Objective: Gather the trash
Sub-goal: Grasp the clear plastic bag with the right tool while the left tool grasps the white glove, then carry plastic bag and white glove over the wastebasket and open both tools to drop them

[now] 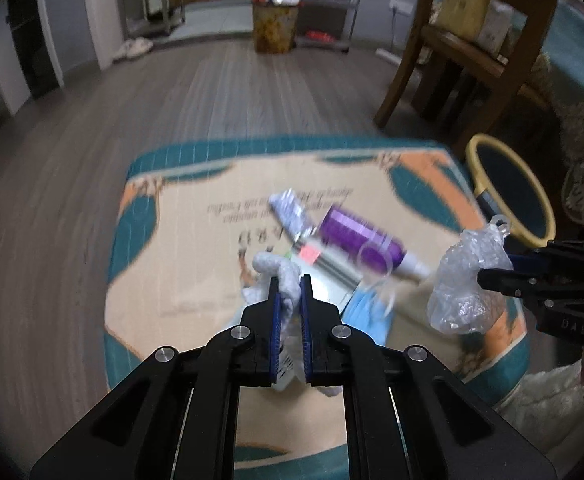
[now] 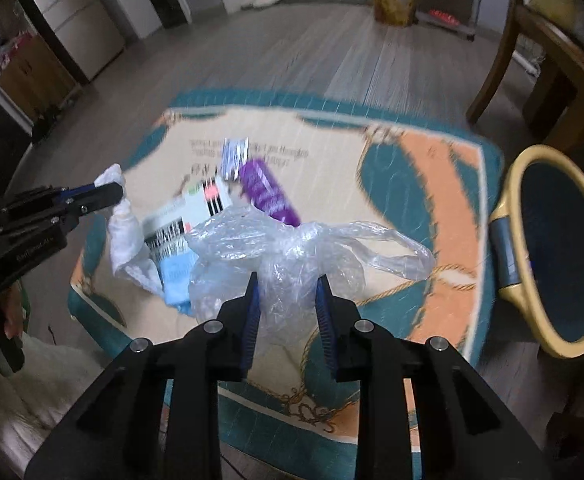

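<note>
The left gripper (image 1: pixel 289 284) is clamped on a crumpled white tissue (image 1: pixel 277 270), soft and lumpy, at the lower centre of the left wrist view. The right gripper (image 2: pixel 286 286) pinches a wrinkled clear plastic bag (image 2: pixel 287 256), thin and glossy, with a loose handle loop trailing to the right of frame.

Both hang over a stool cushion (image 2: pixel 424 184) in teal, peach and cream (printed with rope and lettering). On it, mid-frame, lie a purple cylindrical bottle (image 1: pixel 356 238) with a white nozzle, a foil-like patterned wrapper (image 1: pixel 292 210), a flat box with barcodes and a pink patch (image 2: pixel 195 212), and a pale blue packet (image 2: pixel 177 276).

The right wrist view shows the bin (image 2: pixel 508 236) nearly whole at the right edge: an oval yellow rim round a dark blue inside, just beside the cushion. The left wrist view cuts it off but shows the wooden chair (image 1: pixel 472 56) at upper right, on grey plank flooring (image 1: pixel 131 120).
</note>
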The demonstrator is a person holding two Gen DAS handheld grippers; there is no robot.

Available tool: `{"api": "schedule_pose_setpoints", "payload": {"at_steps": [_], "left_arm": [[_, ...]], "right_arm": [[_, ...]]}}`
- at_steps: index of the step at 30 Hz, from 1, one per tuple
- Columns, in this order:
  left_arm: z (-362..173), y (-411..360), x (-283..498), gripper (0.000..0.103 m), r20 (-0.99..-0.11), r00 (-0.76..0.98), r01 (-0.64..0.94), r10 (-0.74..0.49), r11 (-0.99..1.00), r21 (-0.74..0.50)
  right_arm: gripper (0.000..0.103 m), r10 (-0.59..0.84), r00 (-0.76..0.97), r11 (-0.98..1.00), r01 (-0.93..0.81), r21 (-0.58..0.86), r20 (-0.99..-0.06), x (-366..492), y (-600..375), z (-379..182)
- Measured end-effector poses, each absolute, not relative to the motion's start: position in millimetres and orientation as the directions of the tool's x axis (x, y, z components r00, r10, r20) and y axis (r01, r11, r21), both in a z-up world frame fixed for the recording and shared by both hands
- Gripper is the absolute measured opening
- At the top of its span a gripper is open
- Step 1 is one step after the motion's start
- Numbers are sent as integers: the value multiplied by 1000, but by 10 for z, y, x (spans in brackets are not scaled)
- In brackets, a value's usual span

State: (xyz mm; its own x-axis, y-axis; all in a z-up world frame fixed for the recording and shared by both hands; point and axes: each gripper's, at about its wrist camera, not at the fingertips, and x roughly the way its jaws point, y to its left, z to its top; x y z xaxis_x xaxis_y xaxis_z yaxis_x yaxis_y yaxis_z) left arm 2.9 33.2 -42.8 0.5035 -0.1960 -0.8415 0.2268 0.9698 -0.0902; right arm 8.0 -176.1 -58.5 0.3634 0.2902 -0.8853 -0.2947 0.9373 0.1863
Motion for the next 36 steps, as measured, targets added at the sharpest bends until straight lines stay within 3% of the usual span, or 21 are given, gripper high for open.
{"api": "schedule_pose_setpoints", "payload": {"at_steps": [15,18,22,29,36], "left_arm": [[178,-83,110,10,-729,625,313,-279,945,-94],[366,-368,191,10,-702,646,380,-300,924,-46],[525,-739,325,10,-670,645,441,-368,895,-67],[397,-1757,545,10,-672,561,574,-483,812,-105],[75,-2749,731,10,-689,503,684,-521,728,-51]], "right_arm": [[26,295,510,955,-116,275,-808,169,-2692,17],[26,264,563,960,-79,267,-783,196,-3055,237],[26,164,624,976,9,217,-764,244,-3645,421],[26,97,575,943,208,260,-812,324,-4595,-23],[26,71,507,946,240,220,-859,516,-4786,-379]]}}
